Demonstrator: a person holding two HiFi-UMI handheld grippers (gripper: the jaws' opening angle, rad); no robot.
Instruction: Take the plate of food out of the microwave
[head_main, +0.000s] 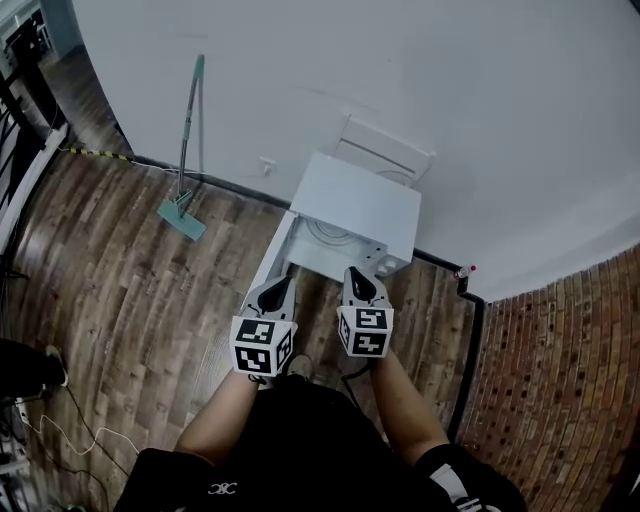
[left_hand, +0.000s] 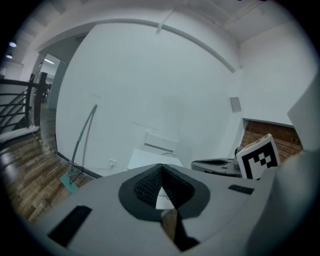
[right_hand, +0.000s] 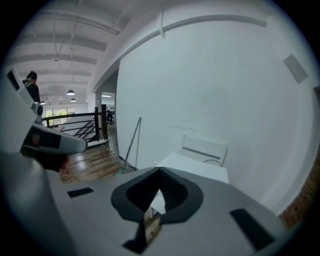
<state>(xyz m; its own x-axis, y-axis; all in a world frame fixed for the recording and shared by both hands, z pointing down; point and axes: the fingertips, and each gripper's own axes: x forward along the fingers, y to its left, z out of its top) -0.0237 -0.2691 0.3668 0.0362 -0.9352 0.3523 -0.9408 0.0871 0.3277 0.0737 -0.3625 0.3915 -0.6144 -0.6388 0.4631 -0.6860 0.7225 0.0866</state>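
Note:
A white box-like unit (head_main: 355, 205) stands against the white wall; it shows small in the left gripper view (left_hand: 150, 159) and in the right gripper view (right_hand: 192, 167). Below its flat top, the front (head_main: 325, 238) looks open, with a faint round shape inside. I cannot make out a plate of food. Both grippers hang side by side in front of it, apart from it. My left gripper (head_main: 278, 288) (left_hand: 161, 167) is shut with nothing in it. My right gripper (head_main: 362, 275) (right_hand: 160, 172) is also shut and empty. Each shows in the other's view: the right gripper (left_hand: 220, 165), the left gripper (right_hand: 50, 140).
A white chair (head_main: 385, 155) stands behind the unit at the wall. A green-headed mop (head_main: 185, 150) leans on the wall to the left. Wood floor (head_main: 150, 300) lies left, brick paving (head_main: 560, 380) right. A black railing (right_hand: 75, 125) and a distant person (right_hand: 31, 85) are at the far left.

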